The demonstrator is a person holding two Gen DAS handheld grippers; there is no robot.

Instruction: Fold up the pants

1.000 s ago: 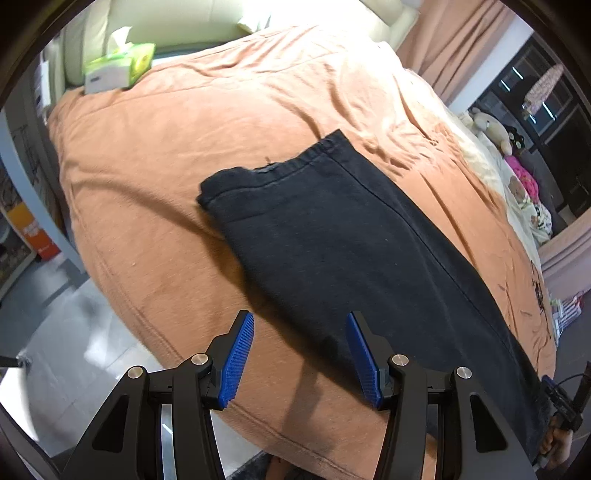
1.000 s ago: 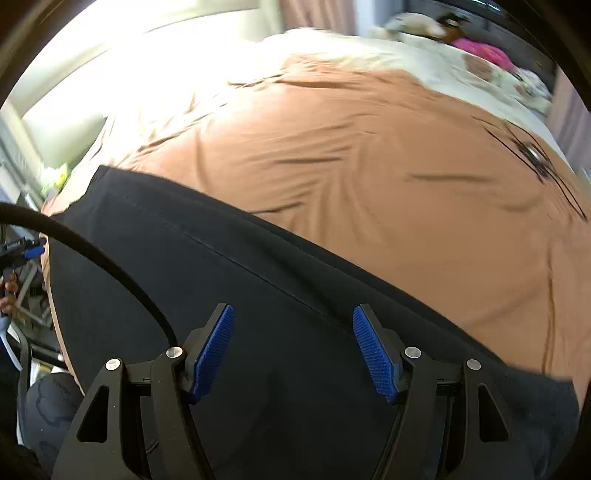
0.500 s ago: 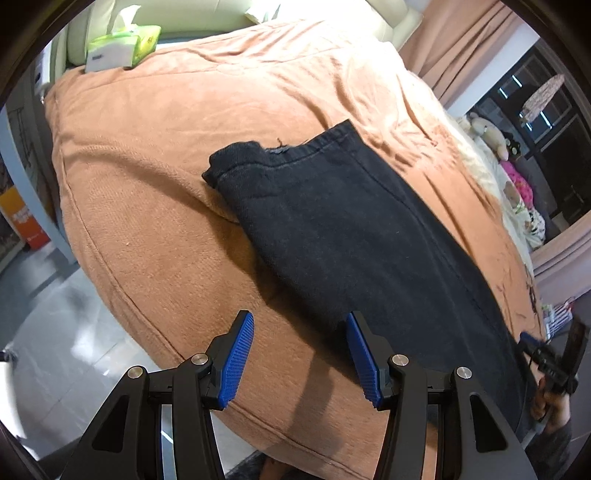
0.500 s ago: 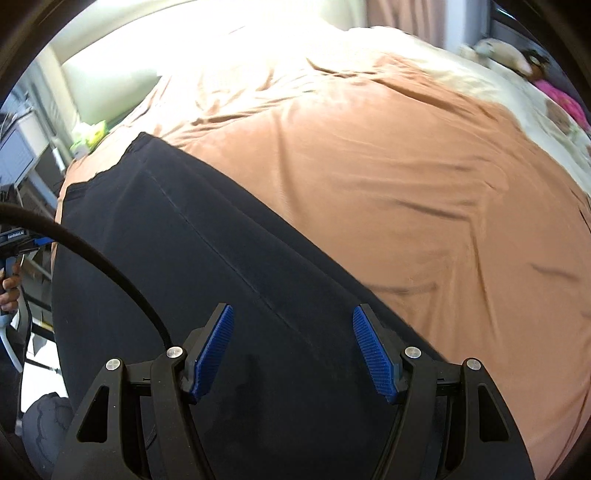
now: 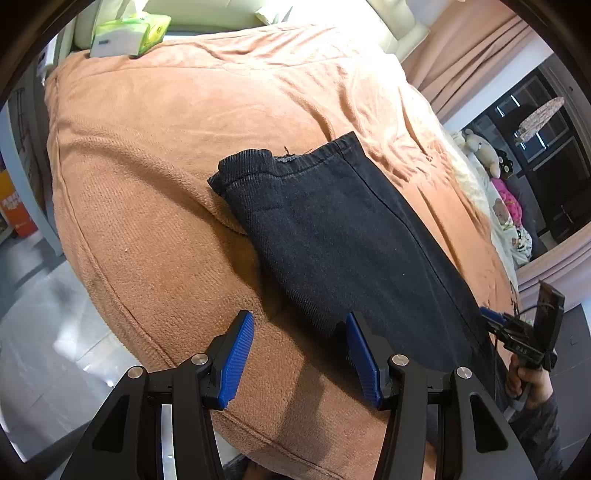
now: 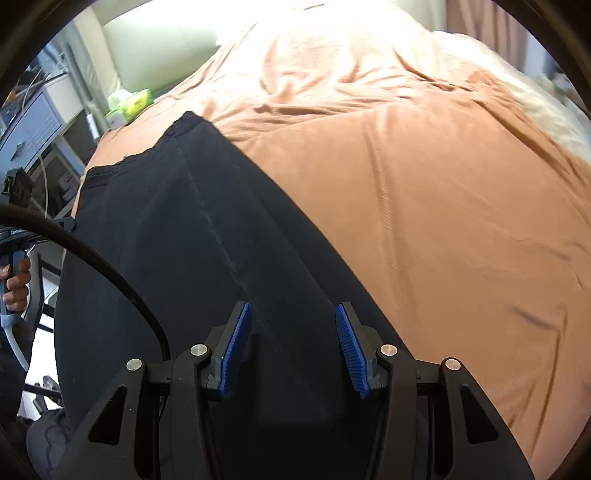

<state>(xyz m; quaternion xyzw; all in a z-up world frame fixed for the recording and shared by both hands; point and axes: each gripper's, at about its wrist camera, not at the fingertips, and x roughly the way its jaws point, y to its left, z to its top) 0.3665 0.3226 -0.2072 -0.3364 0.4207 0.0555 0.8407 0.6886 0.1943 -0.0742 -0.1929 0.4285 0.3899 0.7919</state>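
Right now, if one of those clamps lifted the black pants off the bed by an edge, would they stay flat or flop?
Probably flop: the black pants lie limp on the orange blanket, following its bumps. They look like thick, ribbed denim doubled over, so likely heavy for cloth and slow to slide on the fuzzy blanket. The hem is frayed, so it may snag.

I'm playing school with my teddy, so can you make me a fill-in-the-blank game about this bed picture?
1. The pants on the blanket are ____ in colour.
2. The blanket is ____.
3. The tissue box at the far corner is ____ and white.
4. Both grippers, left gripper and right gripper, are ____, gripping nothing.

Missing words: black; orange; green; open
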